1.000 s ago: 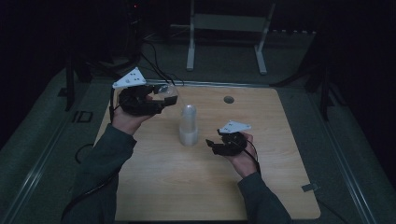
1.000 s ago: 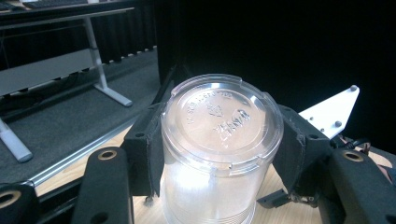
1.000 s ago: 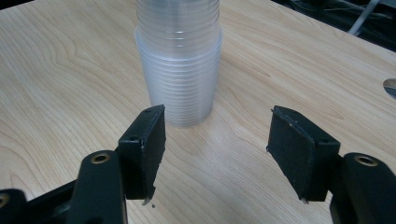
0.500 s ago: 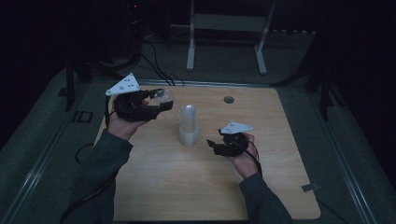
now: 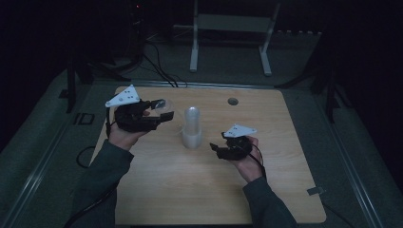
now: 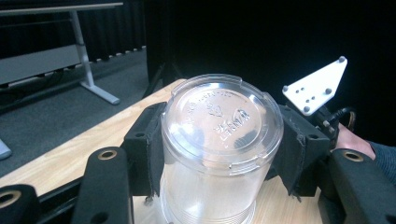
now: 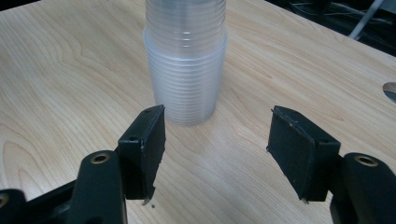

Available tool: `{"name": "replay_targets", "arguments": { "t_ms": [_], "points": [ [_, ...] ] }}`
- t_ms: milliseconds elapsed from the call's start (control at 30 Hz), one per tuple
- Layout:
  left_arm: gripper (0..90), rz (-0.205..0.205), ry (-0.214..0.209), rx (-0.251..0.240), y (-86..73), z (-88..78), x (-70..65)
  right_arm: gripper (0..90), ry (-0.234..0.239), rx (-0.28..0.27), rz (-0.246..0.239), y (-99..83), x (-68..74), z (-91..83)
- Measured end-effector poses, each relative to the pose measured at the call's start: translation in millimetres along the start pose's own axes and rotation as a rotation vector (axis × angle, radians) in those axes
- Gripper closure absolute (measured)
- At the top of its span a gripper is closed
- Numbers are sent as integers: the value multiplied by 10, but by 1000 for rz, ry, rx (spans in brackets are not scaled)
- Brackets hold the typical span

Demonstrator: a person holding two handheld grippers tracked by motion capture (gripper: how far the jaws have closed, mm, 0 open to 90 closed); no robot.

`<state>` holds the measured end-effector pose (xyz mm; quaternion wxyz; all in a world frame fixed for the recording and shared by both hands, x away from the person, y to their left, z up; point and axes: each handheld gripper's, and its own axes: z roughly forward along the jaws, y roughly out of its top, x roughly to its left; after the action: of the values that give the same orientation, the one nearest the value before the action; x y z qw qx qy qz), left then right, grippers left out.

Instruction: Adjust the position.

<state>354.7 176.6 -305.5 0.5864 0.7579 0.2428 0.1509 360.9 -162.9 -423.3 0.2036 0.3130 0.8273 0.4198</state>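
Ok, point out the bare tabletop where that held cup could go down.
Bare patches: the light wooden table near edge between both forearms, and the right side beyond the right tool. It is crowded mid-table around the clear plastic cup stack, beside the left tool gripping a clear cup.

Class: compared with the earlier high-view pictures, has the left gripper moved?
Yes. The left gripper, shut on a clear cup, has shifted slightly right toward the standing cup stack.
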Motion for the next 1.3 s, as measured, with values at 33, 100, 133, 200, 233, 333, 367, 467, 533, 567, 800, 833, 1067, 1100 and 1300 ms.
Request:
{"name": "replay_targets", "arguments": {
  "t_ms": [33,100,133,200,233,333,367,467,533,567,800,833,1067,1100,1300],
  "points": [
    [414,-5,-4,2,-47,4,2,362,4,1,-3,-2,11,9],
    [414,-9,-10,1,-85,7,5,362,7,2,-4,-4,18,15],
    [414,-14,-12,-1,-107,10,5,362,8,2,-7,-4,20,18],
    [414,-17,-17,1,-129,12,8,362,10,3,-8,-5,23,20],
    [415,-21,-23,0,-178,28,13,362,12,3,-7,-7,27,26],
    [415,-31,-27,4,-239,52,23,361,12,4,-7,-8,27,28],
    [415,-34,-29,3,-258,61,25,362,13,5,-6,-9,29,29],
    [415,-37,-29,9,-305,79,26,362,13,7,-8,-11,31,31],
    [415,-39,-32,7,-334,80,26,362,14,6,-8,-11,32,30],
    [415,-42,-33,3,-351,80,25,362,14,4,-8,-10,33,29],
    [415,-61,-36,4,-474,71,33,362,20,-2,-11,-3,40,27],
    [415,-63,-37,4,-490,71,37,362,21,-2,-11,-3,41,30],
    [415,-86,-45,-1,-631,61,52,362,28,-3,-15,6,63,48],
    [415,-89,-46,-1,-648,62,52,362,29,-4,-14,9,67,50],
    [415,-95,-54,-1,-727,76,42,362,42,-15,-15,29,88,50]
  ]
}}
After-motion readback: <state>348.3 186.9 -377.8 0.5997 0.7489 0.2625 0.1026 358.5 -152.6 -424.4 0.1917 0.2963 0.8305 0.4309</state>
